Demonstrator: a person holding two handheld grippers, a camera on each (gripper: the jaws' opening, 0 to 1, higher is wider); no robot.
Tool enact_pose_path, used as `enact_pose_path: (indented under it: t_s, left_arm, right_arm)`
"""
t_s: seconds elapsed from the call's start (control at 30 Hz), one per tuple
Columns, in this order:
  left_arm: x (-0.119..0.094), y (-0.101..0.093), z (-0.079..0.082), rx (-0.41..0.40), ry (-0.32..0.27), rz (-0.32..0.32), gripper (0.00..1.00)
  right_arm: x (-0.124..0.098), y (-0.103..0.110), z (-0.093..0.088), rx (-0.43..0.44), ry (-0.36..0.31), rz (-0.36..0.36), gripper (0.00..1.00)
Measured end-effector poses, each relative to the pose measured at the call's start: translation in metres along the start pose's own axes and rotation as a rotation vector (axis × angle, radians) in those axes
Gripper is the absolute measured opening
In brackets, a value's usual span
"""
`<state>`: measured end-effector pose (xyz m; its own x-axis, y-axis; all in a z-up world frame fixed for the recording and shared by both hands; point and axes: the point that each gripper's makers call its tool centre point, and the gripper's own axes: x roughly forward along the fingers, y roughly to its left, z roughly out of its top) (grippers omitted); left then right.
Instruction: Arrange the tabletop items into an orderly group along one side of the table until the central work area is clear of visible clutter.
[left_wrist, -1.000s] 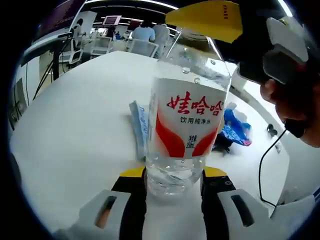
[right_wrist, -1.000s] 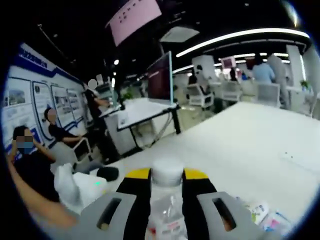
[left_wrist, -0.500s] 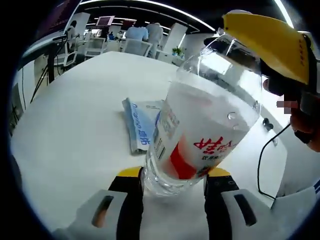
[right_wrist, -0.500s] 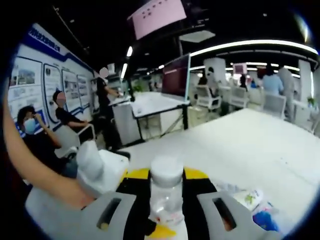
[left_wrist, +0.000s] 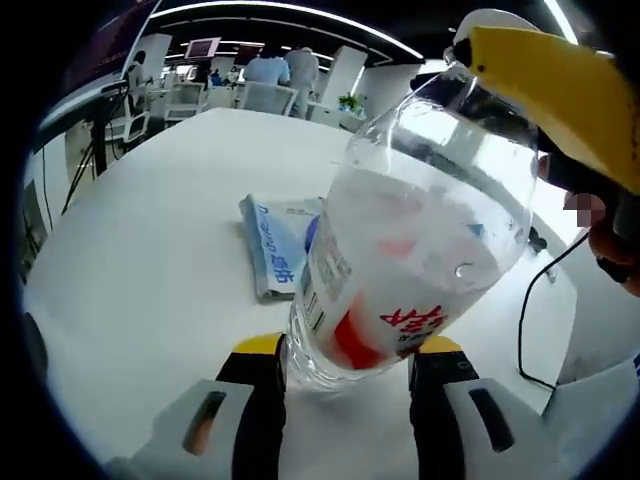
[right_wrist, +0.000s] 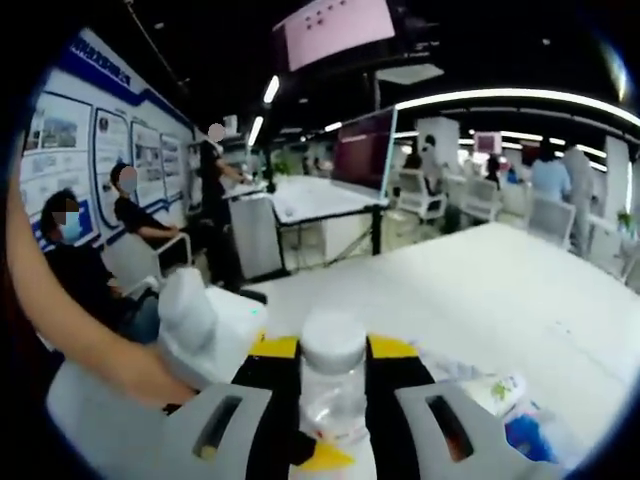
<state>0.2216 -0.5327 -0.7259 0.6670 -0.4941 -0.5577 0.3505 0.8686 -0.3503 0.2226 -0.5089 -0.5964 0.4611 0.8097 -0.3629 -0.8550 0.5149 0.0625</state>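
Observation:
A clear water bottle (left_wrist: 410, 250) with a red-and-white label leans to the right above the white table (left_wrist: 150, 270). My left gripper (left_wrist: 350, 350) is shut on its base, a yellow-tipped jaw on each side. The right gripper (left_wrist: 550, 80) comes in at the upper right and pinches the bottle's top. In the right gripper view, the white cap (right_wrist: 333, 340) and neck sit between the jaws of my right gripper (right_wrist: 333, 350), which is shut on them. A blue-and-white packet (left_wrist: 270, 240) lies flat on the table behind the bottle.
Small snack packets (right_wrist: 500, 392) and a blue wrapper (right_wrist: 530, 435) lie on the table (right_wrist: 520, 300) at the lower right. A black cable (left_wrist: 535, 300) hangs near the table's right edge. A person's arm (right_wrist: 70, 330) reaches in from the left. Desks, chairs and people fill the background.
The bottle has gone from upright to leaning right, its label turned partly away. Both grippers keep their hold. The right gripper view has swung, bringing the arm and the left gripper's white body closer.

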Motion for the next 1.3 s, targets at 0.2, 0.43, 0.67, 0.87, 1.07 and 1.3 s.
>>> enact_pose_path:
  t_s: [0.2,0.43,0.67,0.87,1.07,1.3]
  left_arm:
    - [-0.009,-0.001,0.009,0.008,-0.025,-0.004,0.47]
    - [-0.019,-0.003,0.009,0.026,-0.027,0.0,0.49]
    - [-0.029,-0.004,0.007,0.03,-0.034,0.003,0.52]
    - [-0.039,-0.005,0.007,0.034,-0.04,0.006,0.56]
    - [-0.05,-0.008,0.011,0.043,-0.055,0.005,0.59]
    - [-0.066,-0.008,0.014,0.044,-0.079,0.014,0.61]
  right_arm:
    - [0.002,-0.002,0.0,0.045,0.002,-0.012,0.21]
    - [-0.001,-0.001,-0.002,0.06,0.008,-0.015,0.22]
    - [-0.001,-0.002,-0.005,0.088,0.018,-0.011,0.26]
    - [0.0,0.001,-0.007,0.076,0.029,0.002,0.31]
    - [0.001,0.005,-0.013,0.047,0.053,0.019,0.38]
    - [0.001,0.004,-0.023,0.047,0.084,0.03,0.44]
